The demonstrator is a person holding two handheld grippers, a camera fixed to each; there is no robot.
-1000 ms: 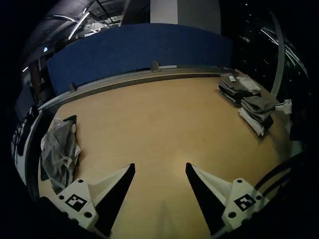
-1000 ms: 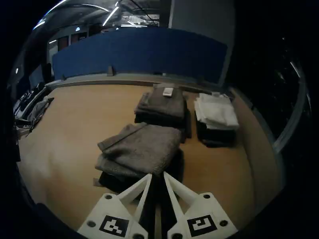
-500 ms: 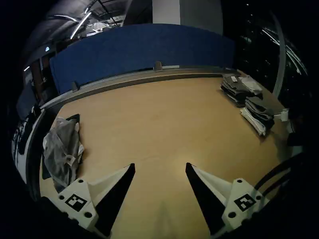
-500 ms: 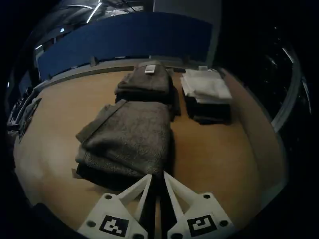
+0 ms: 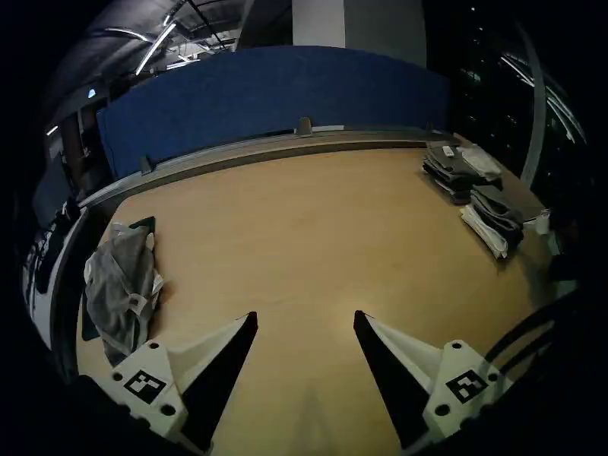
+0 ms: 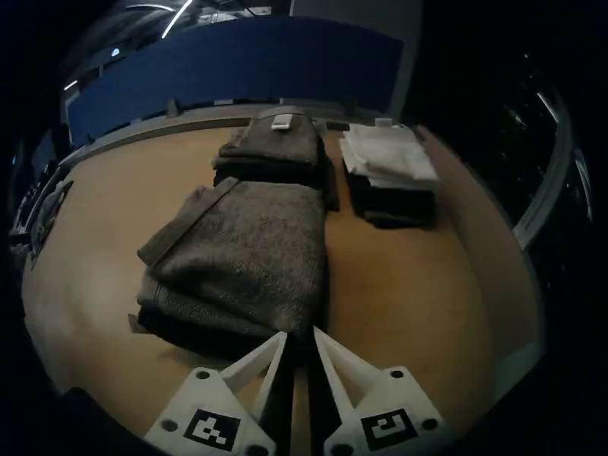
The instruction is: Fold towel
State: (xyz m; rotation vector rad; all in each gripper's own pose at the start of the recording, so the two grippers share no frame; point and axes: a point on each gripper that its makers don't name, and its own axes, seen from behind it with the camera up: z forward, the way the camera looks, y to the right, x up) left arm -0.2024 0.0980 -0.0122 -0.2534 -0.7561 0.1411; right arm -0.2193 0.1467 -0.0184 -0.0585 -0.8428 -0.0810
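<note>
A folded grey towel [image 6: 243,254] lies on top of a darker stack on the wooden table [image 6: 403,289], directly ahead in the right gripper view. My right gripper [image 6: 300,338] is shut, its tips at the near edge of that stack, and I see nothing pinched between them. In the left gripper view my left gripper [image 5: 304,338] stands open over the bare table [image 5: 304,228] with nothing between its fingers. A heap of crumpled grey towels [image 5: 121,285] lies to its left near the table's edge.
Behind the near stack sit another folded grey stack [image 6: 273,144] and a white-topped dark stack [image 6: 387,163]. The left gripper view shows these folded stacks [image 5: 482,194] at the far right. A blue partition [image 5: 266,99] runs along the table's back edge.
The right gripper has moved forward, so the folded grey towel now looms larger at its tips. The left gripper view has shifted slightly; its gripper stays open.
</note>
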